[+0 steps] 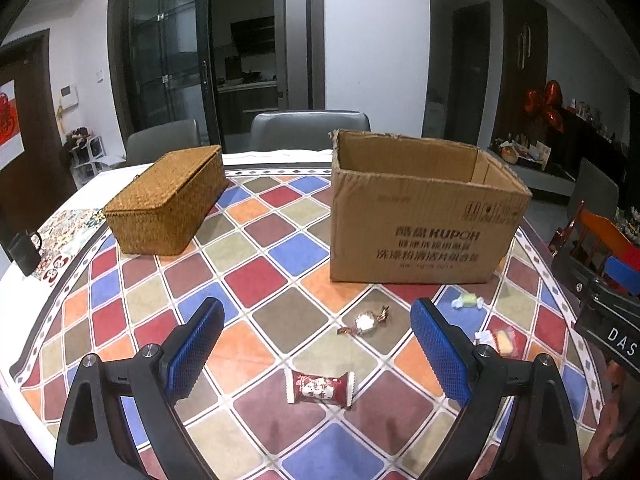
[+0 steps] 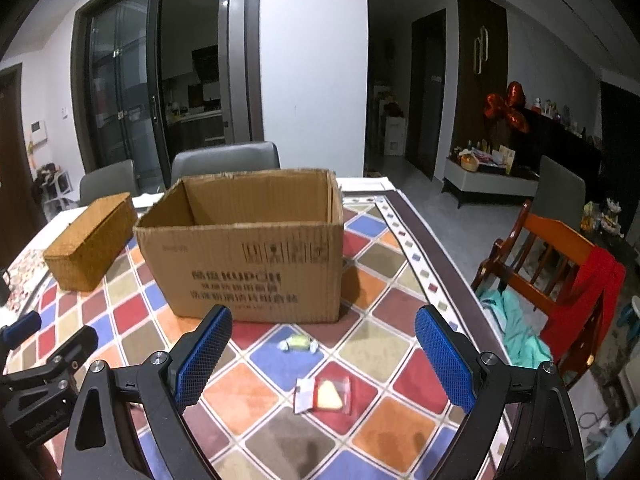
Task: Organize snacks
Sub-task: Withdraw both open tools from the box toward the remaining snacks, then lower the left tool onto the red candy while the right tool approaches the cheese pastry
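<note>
In middle of both views: open cardboard box (image 1: 420,216), top wide open, likely ready for snacks. Woven basket (image 1: 168,204) upper left, lid on.

Lower part of left view: red candy (image 1: 320,388) and gold candy (image 1: 366,323) lie loose on table (image 1: 256,304), between fingers of left gripper (image 1: 318,354), spread wide, holding nothing.

Right gripper (image 2: 324,358) also spread, empty; green candy (image 2: 298,344) and yellow snack packet (image 2: 326,394) lie between its fingers.

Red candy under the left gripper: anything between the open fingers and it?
Nothing visible. The red candy lies alone on the tablecloth, between and just below the open left gripper. The gold candy sits farther on, toward the box.
</note>
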Demonstrator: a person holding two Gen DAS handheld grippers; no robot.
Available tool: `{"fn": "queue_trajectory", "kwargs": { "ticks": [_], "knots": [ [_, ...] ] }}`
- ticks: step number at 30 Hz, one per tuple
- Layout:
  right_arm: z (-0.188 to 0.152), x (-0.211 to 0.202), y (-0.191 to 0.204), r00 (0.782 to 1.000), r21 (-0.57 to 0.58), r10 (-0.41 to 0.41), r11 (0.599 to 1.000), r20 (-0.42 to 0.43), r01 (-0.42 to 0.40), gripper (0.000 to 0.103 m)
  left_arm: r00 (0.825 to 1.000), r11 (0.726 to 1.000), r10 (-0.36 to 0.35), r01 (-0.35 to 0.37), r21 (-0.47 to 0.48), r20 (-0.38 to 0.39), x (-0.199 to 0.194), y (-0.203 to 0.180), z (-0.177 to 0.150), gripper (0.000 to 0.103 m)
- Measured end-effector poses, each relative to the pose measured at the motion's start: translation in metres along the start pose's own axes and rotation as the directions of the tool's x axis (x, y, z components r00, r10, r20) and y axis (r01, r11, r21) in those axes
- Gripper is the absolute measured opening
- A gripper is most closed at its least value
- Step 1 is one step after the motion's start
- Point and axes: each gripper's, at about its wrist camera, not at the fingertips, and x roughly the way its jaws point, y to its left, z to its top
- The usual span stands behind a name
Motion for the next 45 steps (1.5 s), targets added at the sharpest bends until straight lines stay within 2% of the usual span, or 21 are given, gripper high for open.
{"fn": "queue_trajectory", "kwargs": {
  "ticks": [13, 25, 35, 40, 42, 45],
  "knots": [
    [-0.04, 0.023, 0.003, 0.999, 0.007, 0.007, 1.0, -0.046, -0.007, 0.094, 1.0, 1.0, -0.022, 0.022, -0.013, -0.018, 0.018, 0.006, -0.033, 0.095],
    [-0.065, 0.05, 0.007, 0.993, -0.028, -0.03, 0.999, -0.11, 0.027, 0.094, 0.997, 1.0, -0.002, 0.003, 0.007, -0.076, 0.044, 0.012, -0.059, 0.095],
    [-0.075, 0.076, 0.009, 0.983, -0.034, -0.037, 0.999, -0.181, 0.031, 0.094, 0.986, 1.0, -0.014, 0.016, 0.009, -0.165, 0.077, 0.009, -0.071, 0.095],
    [-0.078, 0.092, 0.01, 0.973, -0.03, -0.044, 0.999, -0.226, 0.038, 0.094, 0.977, 1.0, -0.028, 0.027, -0.006, -0.212, 0.089, 0.01, -0.075, 0.089],
    [-0.079, 0.098, 0.009, 0.968, -0.019, -0.04, 0.999, -0.247, 0.037, 0.094, 0.972, 0.999, -0.036, 0.036, -0.006, -0.231, 0.094, 0.01, -0.077, 0.081],
    [-0.079, 0.102, 0.009, 0.965, -0.026, -0.055, 0.998, -0.255, 0.05, 0.094, 0.97, 0.999, -0.044, 0.045, -0.001, -0.237, 0.095, 0.008, -0.079, 0.075]
  ]
}}
